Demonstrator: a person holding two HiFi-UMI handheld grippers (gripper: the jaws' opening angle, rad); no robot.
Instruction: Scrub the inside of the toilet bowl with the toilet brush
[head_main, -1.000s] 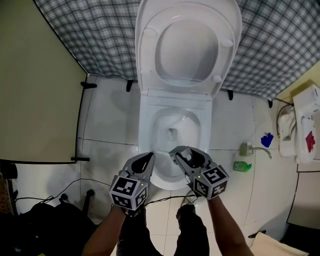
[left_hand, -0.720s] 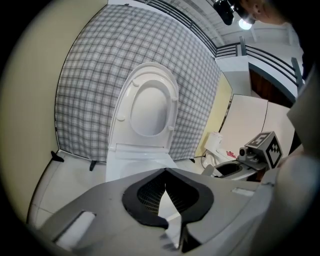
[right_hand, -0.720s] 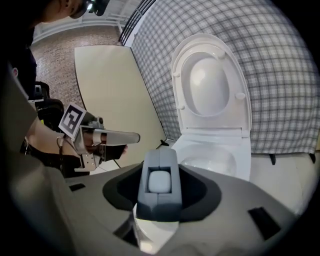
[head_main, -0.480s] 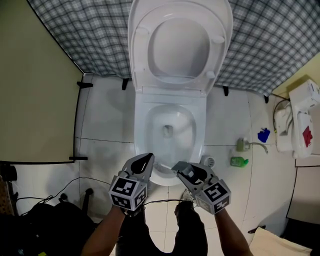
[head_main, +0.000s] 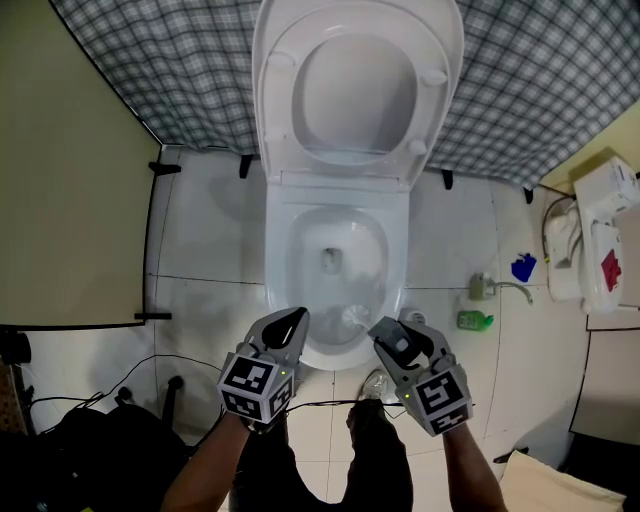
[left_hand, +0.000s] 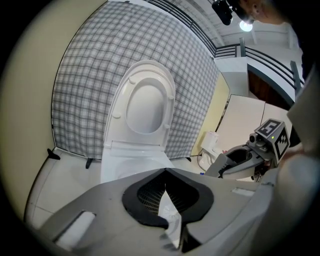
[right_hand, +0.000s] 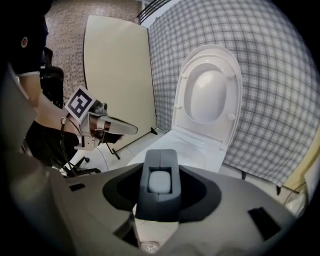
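Note:
The white toilet (head_main: 278, 262) stands with its lid (head_main: 355, 90) up, bowl open below me. My right gripper (head_main: 392, 338) is at the bowl's front right edge, shut on the dark grey handle of the toilet brush (right_hand: 160, 197), which fills the gap between its jaws (right_hand: 160, 170). The pale brush head (head_main: 355, 318) shows just inside the bowl's front rim. My left gripper (head_main: 296, 318) hovers at the front left of the rim, its tips together with nothing in them (left_hand: 165, 172). Each gripper view shows the other: the right gripper (left_hand: 240, 155) and the left gripper (right_hand: 120, 129).
A checked cloth (head_main: 540, 90) hangs behind the toilet. A beige panel (head_main: 70, 200) stands at the left. At the right lie a green bottle (head_main: 470, 320), a blue item (head_main: 522, 268) and a white unit (head_main: 600, 240). Cables (head_main: 120, 385) and a black bag (head_main: 80, 450) lie near my feet.
My right gripper has drawn back and to the right with the brush, and the brush head now shows at the bowl's front. The left gripper has stayed put.

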